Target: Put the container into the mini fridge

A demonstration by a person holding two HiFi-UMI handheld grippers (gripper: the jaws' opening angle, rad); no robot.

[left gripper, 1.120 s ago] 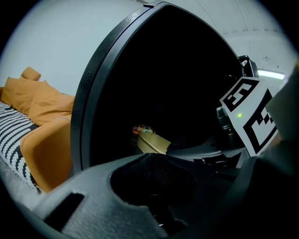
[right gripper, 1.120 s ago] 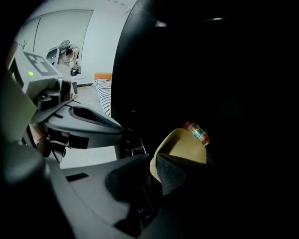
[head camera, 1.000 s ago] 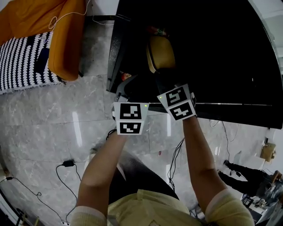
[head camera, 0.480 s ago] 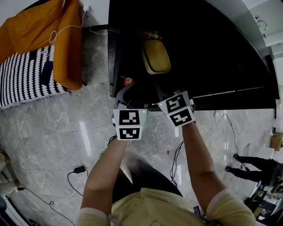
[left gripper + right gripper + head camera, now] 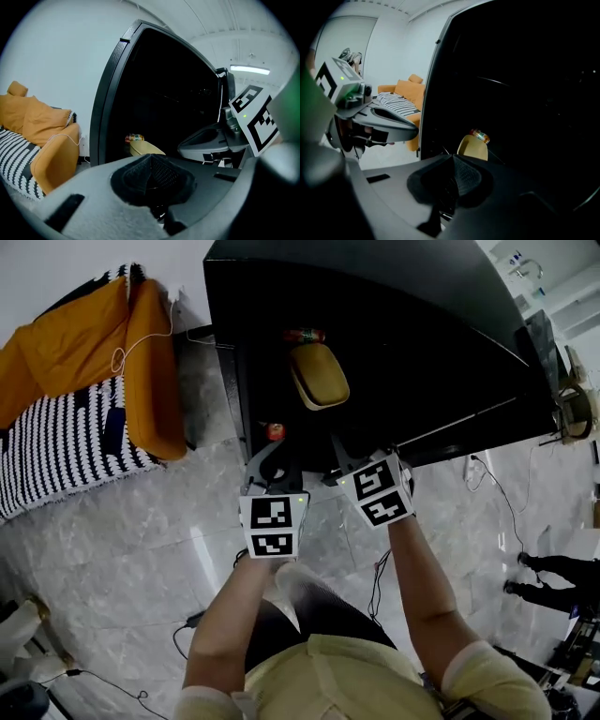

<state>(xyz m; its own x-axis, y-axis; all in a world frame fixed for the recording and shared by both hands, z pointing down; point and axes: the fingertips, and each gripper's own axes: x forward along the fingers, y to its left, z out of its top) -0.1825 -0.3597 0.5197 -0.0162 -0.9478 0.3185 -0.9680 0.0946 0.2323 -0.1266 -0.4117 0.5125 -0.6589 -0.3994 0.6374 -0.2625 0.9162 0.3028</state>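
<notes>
Person: forearms reach forward from yellow short sleeves, one gripper in each hand, over a grey marbled floor (image 5: 131,549).
Left gripper (image 5: 268,463): held low before the fridge's front edge; its marker cube (image 5: 274,526) faces up. In the left gripper view (image 5: 150,161) the two dark textured pads meet tip to tip, with nothing between them.
Right gripper (image 5: 341,459): just beside the left one, level with it, cube (image 5: 378,491) tilted. In the right gripper view (image 5: 453,163) the jaws are likewise pressed together and empty.
Floor cables (image 5: 379,576): dark leads trail on the tiles near the person's legs.
Small red item (image 5: 274,431): at the fridge's lower front, just beyond the left gripper's tips; its kind cannot be told.
Mini fridge (image 5: 422,352): black, its interior very dark; a grey-edged frame (image 5: 105,108) borders the opening on the left.
Container (image 5: 318,376): tan, rounded, lying inside the fridge's dark interior, apart from both grippers; also seen ahead of each gripper (image 5: 145,149) (image 5: 472,146).
Small labelled bottle (image 5: 305,336): on its side just behind the container, touching or nearly so (image 5: 480,136).
Orange sofa cushions (image 5: 150,371): left of the fridge, with a white cord (image 5: 141,334) draped over them.
Striped blanket (image 5: 56,446): black-and-white, beside the cushions.
</notes>
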